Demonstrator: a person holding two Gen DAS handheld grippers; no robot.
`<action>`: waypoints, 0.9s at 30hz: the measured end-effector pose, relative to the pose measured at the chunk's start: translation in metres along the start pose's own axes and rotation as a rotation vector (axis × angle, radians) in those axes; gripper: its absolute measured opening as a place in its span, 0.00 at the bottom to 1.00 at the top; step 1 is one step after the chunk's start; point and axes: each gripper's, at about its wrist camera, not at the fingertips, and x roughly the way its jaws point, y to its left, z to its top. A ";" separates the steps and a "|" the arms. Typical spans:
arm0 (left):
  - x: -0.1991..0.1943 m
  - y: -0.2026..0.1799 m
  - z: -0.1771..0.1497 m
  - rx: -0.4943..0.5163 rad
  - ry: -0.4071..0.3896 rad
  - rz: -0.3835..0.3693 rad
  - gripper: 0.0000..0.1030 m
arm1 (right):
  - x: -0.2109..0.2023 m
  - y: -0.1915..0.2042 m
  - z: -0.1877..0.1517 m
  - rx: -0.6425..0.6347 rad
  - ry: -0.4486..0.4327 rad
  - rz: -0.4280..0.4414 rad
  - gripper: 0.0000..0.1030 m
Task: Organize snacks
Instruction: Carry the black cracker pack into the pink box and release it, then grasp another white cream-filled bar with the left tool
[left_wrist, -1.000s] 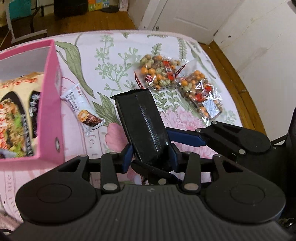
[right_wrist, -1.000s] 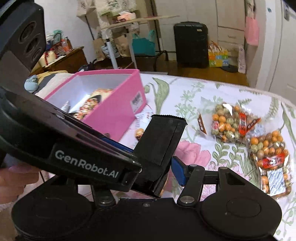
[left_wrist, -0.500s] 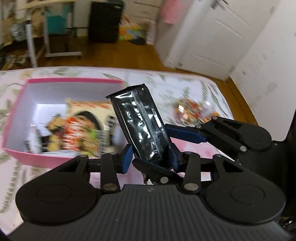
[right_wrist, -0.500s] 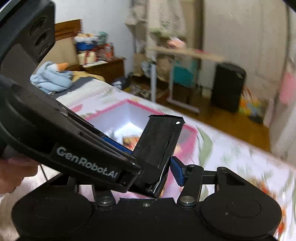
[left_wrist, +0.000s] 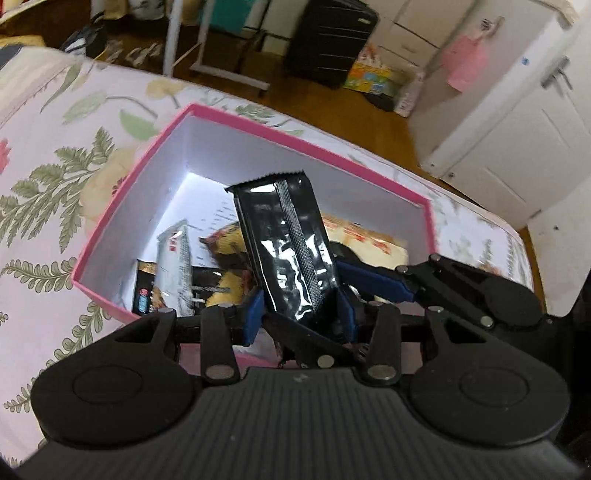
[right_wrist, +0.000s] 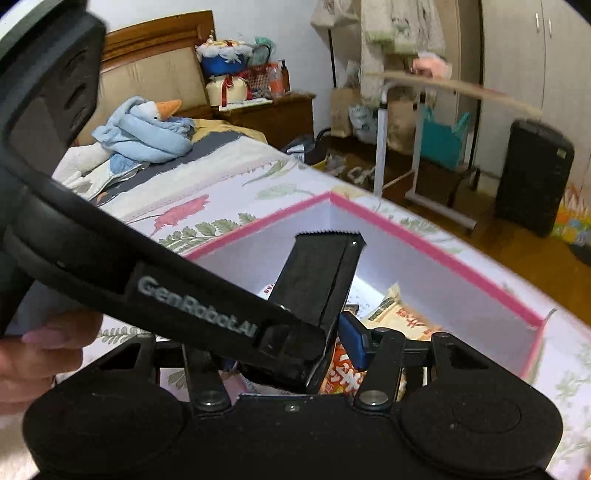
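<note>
Over the flowered bedspread (left_wrist: 48, 177), the left gripper (left_wrist: 301, 310) pinches a black snack packet (left_wrist: 291, 251) above the pink box (left_wrist: 129, 177), already holding snacks. The right gripper (right_wrist: 295, 354) flanks the packet; whether it presses, I cannot tell. Next, seemingly: lower, release. Beyond: wood floor, white door (left_wrist: 517, 122).

A lived-in bedroom at home

A bed (right_wrist: 229, 166) with a wooden headboard (right_wrist: 155, 48) carries a floral cover (left_wrist: 48, 173) and a plush goose wrapped in a blue blanket (right_wrist: 144, 129). Beside it stands a wooden nightstand (right_wrist: 273, 114) piled with small household items. Across the wood floor (left_wrist: 332, 99) are a white panelled door (left_wrist: 517, 122), pale wardrobe doors (right_wrist: 517, 62), a black suitcase (right_wrist: 532, 177), a rolling side table (right_wrist: 443, 88) and shopping bags (right_wrist: 443, 136).
</note>
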 end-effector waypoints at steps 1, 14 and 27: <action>0.004 0.002 0.002 -0.004 0.001 0.016 0.39 | 0.005 -0.002 0.000 0.011 -0.002 0.018 0.59; -0.012 -0.038 -0.016 0.119 -0.080 0.148 0.46 | -0.071 -0.030 -0.033 0.152 -0.072 -0.030 0.65; -0.048 -0.138 -0.044 0.337 -0.010 -0.002 0.41 | -0.171 -0.075 -0.084 0.173 -0.069 -0.179 0.65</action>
